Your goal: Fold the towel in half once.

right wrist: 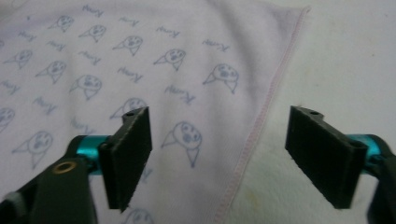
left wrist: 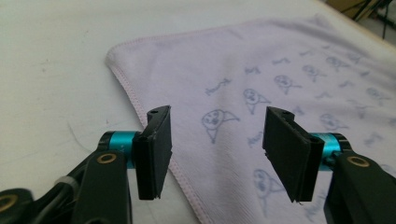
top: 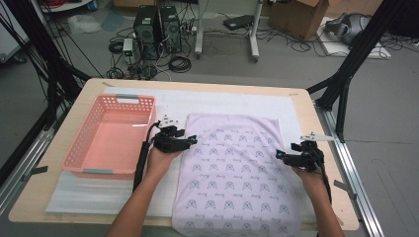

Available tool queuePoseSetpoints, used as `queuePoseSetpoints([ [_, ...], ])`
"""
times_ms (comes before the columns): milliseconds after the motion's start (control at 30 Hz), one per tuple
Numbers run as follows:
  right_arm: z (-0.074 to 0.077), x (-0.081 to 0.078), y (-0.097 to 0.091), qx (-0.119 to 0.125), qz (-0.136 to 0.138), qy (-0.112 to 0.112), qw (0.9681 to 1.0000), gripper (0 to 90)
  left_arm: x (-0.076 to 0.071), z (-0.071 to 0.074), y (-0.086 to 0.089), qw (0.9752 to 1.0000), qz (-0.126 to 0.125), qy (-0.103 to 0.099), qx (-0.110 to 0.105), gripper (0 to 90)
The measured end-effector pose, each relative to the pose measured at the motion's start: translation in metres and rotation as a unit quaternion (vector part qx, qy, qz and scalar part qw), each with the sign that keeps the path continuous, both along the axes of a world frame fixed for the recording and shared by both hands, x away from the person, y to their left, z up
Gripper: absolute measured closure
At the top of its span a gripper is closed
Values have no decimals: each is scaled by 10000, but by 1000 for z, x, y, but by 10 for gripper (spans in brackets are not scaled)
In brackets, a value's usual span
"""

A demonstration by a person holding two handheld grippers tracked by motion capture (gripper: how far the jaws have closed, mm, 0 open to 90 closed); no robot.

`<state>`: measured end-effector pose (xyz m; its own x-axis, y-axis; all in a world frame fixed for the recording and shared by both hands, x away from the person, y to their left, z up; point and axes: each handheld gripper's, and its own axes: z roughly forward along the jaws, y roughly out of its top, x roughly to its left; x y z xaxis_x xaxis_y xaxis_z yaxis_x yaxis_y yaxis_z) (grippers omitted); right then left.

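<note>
Cables, two computer towers and cardboard boxes occupy the floor beyond a light wooden table (top: pixel 301 106) covered with a white mat (top: pixel 232 101). On that mat lies a pale lilac towel (top: pixel 237 168) printed with small blue figures, spread flat, its near end hanging over the table's front edge. The left gripper (top: pixel 192 140) sits at the towel's left hem, pointing inward across the cloth; just behind it, on its outer side, stands a pink perforated basket (top: pixel 84 145), apart from the towel. In the left gripper view the jaws stand parted, with the stitched hem (left wrist: pixel 135 100) running down between them and the towel's far corner (left wrist: pixel 112 53) ahead and to the left; neither pad presses the fabric (one pad is over the bare mat, the other over the cloth). The right gripper (top: pixel 279 154) sits at the opposite hem, pointing inward toward the left gripper, the two well apart with the towel's width between them. In the right gripper view its jaws are likewise apart, the pink-stitched edge (right wrist: pixel 261 116) passing between them, printed cloth under the left pad and white mat (right wrist: pixel 345 60) under the right; no fabric is pinched. Nothing is held by either tool.
</note>
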<state>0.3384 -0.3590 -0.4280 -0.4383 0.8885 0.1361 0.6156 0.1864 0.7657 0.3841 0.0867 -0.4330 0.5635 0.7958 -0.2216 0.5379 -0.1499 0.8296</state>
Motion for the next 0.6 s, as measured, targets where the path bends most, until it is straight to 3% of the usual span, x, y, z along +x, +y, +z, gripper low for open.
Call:
queuePoseSetpoints([
  [167,-3,17,0,-135,-126,149,9997,287,16,-9,-2,9997,208,154,27,423],
  [267,-6,24,0,-157,-260,129,9995,336,21,-18,-2,9985,380,272,276,423],
  [333,-10,31,-1,-240,-368,220,9988,352,23,-19,-1,9985,424,264,227,447],
  [400,-11,36,-2,-275,-447,260,9983,378,22,-19,-2,9982,438,240,334,457],
  [533,-12,45,5,-527,-516,396,9965,499,20,-19,-9,9957,584,79,716,582],
  [600,-12,46,9,-703,-526,314,9956,575,20,-18,-9,9944,647,43,831,656],
])
